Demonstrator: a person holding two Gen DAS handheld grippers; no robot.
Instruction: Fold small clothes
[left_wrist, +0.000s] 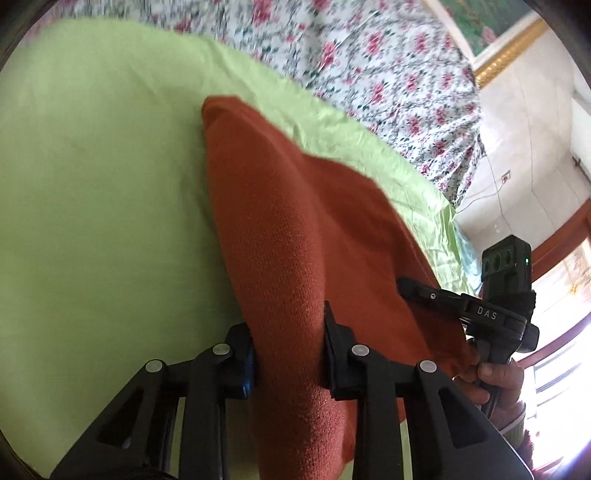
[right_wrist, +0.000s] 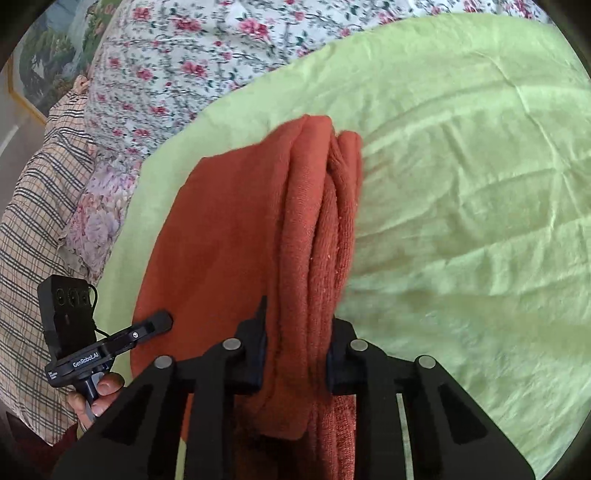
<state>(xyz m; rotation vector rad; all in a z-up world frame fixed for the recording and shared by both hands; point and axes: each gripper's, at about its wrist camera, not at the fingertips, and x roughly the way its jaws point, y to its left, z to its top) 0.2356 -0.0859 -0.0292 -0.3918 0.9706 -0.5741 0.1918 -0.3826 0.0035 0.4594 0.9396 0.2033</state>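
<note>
Left wrist view: green sheet (left_wrist: 92, 184) over a floral bedspread (left_wrist: 388, 66).
On the sheet, both grippers, left gripper (left_wrist: 290, 354) and right gripper (right_wrist: 295, 354), pinch the rust cloth (left_wrist: 295, 229).

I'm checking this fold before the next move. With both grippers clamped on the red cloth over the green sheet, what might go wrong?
1. The right gripper pinches several bunched layers of the red cloth; an inner layer may slip out, spoiling the fold.
2. The left gripper holds a thick ridge of cloth, so an uneven pull could skew the edges.
3. The loose green sheet may wrinkle further or drag along.
</note>
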